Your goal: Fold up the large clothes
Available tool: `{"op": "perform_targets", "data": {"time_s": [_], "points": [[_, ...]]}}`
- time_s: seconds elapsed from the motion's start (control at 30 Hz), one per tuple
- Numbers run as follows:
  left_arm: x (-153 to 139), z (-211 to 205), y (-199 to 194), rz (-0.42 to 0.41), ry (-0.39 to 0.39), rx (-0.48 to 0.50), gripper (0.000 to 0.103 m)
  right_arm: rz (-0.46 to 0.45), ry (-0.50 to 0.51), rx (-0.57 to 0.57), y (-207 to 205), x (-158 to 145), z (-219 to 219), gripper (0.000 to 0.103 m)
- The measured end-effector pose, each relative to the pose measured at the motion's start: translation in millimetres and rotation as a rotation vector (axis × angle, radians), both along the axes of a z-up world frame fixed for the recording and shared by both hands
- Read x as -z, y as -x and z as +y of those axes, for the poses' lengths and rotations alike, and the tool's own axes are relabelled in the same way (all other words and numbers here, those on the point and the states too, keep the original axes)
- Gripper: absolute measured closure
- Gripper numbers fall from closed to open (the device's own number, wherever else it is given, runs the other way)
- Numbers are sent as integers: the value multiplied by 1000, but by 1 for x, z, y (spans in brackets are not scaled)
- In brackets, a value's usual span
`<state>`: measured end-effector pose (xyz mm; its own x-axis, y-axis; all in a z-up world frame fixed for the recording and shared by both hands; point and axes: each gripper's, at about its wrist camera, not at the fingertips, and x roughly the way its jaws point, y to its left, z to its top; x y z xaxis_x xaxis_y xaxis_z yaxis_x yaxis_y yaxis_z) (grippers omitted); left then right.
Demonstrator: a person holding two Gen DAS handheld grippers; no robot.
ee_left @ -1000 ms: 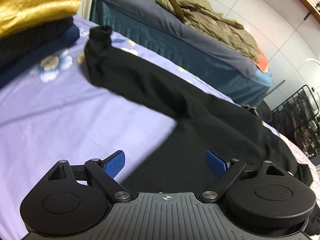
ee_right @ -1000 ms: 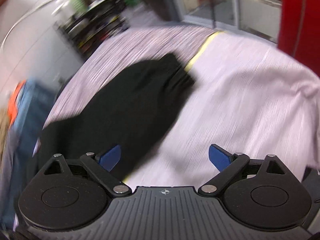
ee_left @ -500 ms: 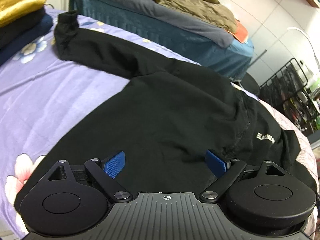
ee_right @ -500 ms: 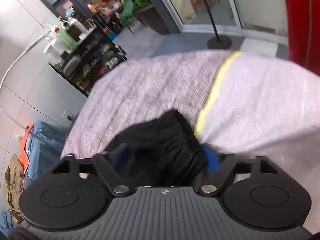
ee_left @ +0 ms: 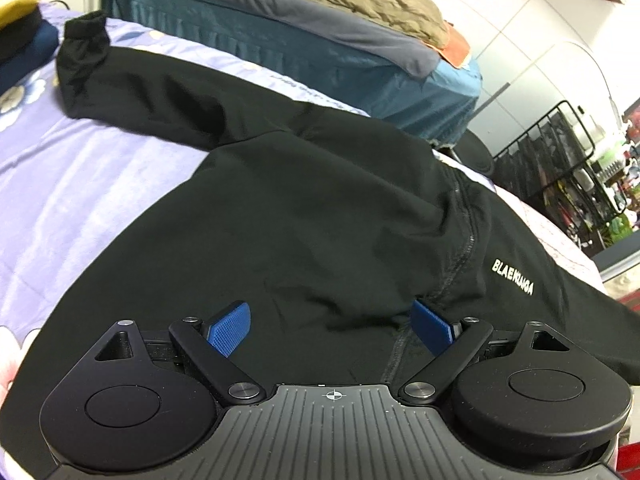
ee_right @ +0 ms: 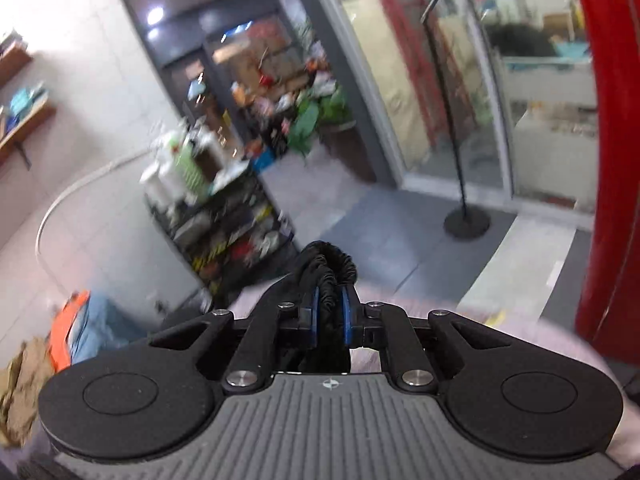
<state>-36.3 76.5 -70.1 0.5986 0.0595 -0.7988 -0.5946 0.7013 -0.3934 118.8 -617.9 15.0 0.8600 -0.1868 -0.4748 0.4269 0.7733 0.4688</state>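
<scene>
Right tool [ee_right: 328,316] clamped on a ribbed black cuff [ee_right: 332,272], blue pads pressed to either side of the bunched knit. Cuff lifted clear, pointing up and away toward a blurred storage rack [ee_right: 224,216] crowded with bottles and boxes; what those hold, too smeared to tell. Pale bedspread [ee_right: 460,324] just below the tool.

Left tool [ee_left: 330,326] with its blue fingers [ee_left: 230,326] spread wide, gripping nothing, hovering low over the hem end of a black sweatshirt [ee_left: 320,208]. Sweatshirt spread flat on a lilac floral bedspread [ee_left: 88,184], small white lettering on the chest to the right. Long axis of the body running straight ahead from this tool; far sleeve [ee_left: 152,88] stretched out up and to the left, ending in its own cuff near a stack of folded clothes [ee_left: 20,44]. Second bed [ee_left: 304,36] beyond, olive jacket heaped on it.

Likely next: carrying the held cuff inward across the chest, right hand leading, left free to pin the body.
</scene>
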Motion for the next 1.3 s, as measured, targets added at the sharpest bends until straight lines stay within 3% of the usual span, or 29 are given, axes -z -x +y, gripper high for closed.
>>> {"op": "perform_targets", "data": {"time_s": [0.07,0.2,0.27,0.4,0.47,0.5,0.57,0.6,0.63,0.7,0.8,0.97,1.2,1.3], "points": [[1,-1,-2,-5,8,8,0,18,41,47,-3,-1,-14,89],[0,0,0,-1,-1,26,0,121,30,138,-3,25,-35,91],[1,4,4,5,-4,24,0,158,68,156,-5,32,-38,99],[8,14,9,23,9,2,0,203,243,129,-19,25,-36,101],[10,16,8,26,13,7,0,252,151,46,-27,30,-41,97],[11,16,6,27,14,13,0,254,92,12,-27,31,-40,93],[11,14,1,24,16,34,0,225,72,-30,-20,31,-26,65],[10,14,-2,22,13,51,0,225,72,-65,-17,32,-14,38],[8,13,-7,21,2,71,0,226,72,-98,-15,32,0,32],[2,12,-16,21,-44,120,0,228,64,-190,-10,34,25,33],[-13,13,-30,27,-152,200,0,251,52,-357,-10,37,61,23],[-46,31,-48,6,-302,276,0,270,163,-579,-22,23,113,17],[-86,58,-91,-24,-420,338,0,209,314,-776,-61,-22,174,11],[-85,63,-114,-31,-432,346,0,202,345,-871,-88,-35,207,6]]}}
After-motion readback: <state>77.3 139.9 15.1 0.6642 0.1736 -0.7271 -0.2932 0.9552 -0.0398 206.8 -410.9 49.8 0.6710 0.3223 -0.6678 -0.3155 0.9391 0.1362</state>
